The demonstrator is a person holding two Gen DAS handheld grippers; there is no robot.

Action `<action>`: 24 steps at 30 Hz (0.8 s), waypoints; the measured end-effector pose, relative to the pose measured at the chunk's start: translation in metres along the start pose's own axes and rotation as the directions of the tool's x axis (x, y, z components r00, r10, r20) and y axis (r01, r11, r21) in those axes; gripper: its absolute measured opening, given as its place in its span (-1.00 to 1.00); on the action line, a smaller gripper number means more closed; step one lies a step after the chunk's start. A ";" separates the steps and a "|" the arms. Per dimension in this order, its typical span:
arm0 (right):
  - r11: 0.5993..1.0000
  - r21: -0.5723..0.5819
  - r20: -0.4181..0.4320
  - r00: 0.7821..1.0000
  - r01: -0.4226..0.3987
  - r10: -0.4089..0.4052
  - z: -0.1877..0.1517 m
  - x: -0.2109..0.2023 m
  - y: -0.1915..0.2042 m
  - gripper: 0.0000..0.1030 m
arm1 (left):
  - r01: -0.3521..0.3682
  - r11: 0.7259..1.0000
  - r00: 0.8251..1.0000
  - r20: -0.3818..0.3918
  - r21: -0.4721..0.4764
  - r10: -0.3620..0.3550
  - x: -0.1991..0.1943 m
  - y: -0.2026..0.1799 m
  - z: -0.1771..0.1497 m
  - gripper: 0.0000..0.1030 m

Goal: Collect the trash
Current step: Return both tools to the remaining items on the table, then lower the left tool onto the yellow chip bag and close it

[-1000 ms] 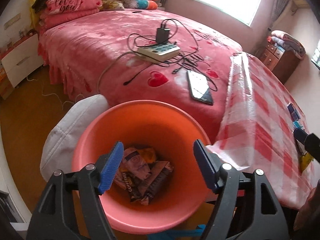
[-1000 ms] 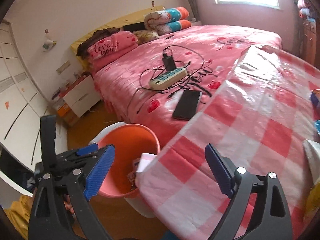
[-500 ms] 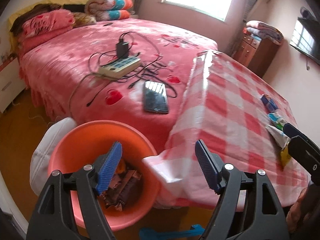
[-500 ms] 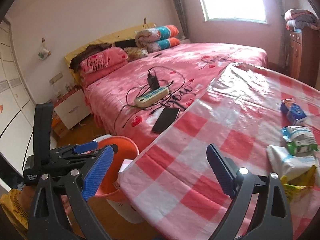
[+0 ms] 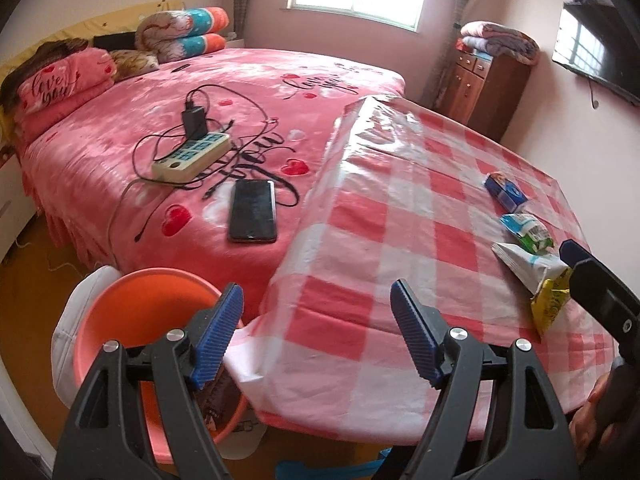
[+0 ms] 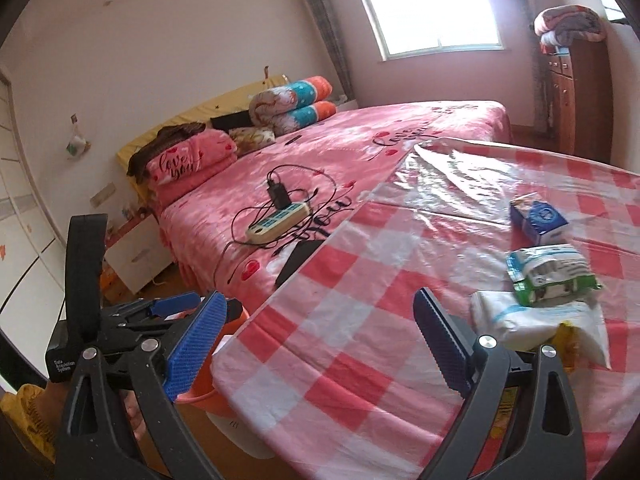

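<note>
An orange bin (image 5: 132, 308) stands on the floor by the table corner, with dark wrappers (image 5: 218, 396) in it. My left gripper (image 5: 317, 286) hangs open and empty over the table's near edge, just right of the bin. On the checked tablecloth (image 5: 400, 240) lie a blue carton (image 5: 506, 193), a green-white pack (image 5: 528, 232), a white bag (image 5: 528, 266) and a yellow wrapper (image 5: 550, 308). My right gripper (image 6: 320, 296) is open and empty above the cloth. The white bag (image 6: 532, 320) lies just right of its right finger, with the green-white pack (image 6: 552, 276) and blue carton (image 6: 538, 220) beyond.
A pink bed (image 5: 200, 80) adjoins the table, with a phone (image 5: 253, 210) and a power strip (image 5: 192, 156) with cables on it. A white object (image 5: 68, 320) sits behind the bin. A wooden cabinet (image 5: 488, 88) stands at the far right.
Both views have swung right, from the bin toward the table. The packets on the cloth have come into view. Both grippers have stayed open and empty.
</note>
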State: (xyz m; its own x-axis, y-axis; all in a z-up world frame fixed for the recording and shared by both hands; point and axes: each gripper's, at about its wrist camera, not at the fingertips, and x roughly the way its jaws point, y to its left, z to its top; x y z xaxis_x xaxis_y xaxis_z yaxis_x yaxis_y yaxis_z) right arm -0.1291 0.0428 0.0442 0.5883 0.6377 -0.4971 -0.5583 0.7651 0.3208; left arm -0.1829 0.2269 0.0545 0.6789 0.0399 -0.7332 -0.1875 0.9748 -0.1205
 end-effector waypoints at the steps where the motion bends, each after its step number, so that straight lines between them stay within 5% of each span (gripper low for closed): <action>1: 1.000 0.006 0.003 1.000 0.000 0.000 0.001 -0.002 -0.004 0.81 | 0.002 1.000 1.000 0.000 0.009 -0.002 0.001 -0.005 0.001 0.49; 24: 0.969 0.209 0.077 0.985 0.132 -0.151 0.016 -0.057 -0.125 0.81 | 0.085 0.975 0.996 -0.027 0.205 -0.081 0.002 -0.116 0.008 0.49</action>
State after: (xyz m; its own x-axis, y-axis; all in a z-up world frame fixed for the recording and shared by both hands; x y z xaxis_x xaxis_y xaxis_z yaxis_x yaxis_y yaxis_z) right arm -0.0836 -0.0876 0.0458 0.7094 0.5197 -0.4761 -0.3407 0.8442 0.4137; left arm -0.1543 0.1160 0.0729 0.6727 -0.0453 -0.7385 0.0207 0.9989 -0.0424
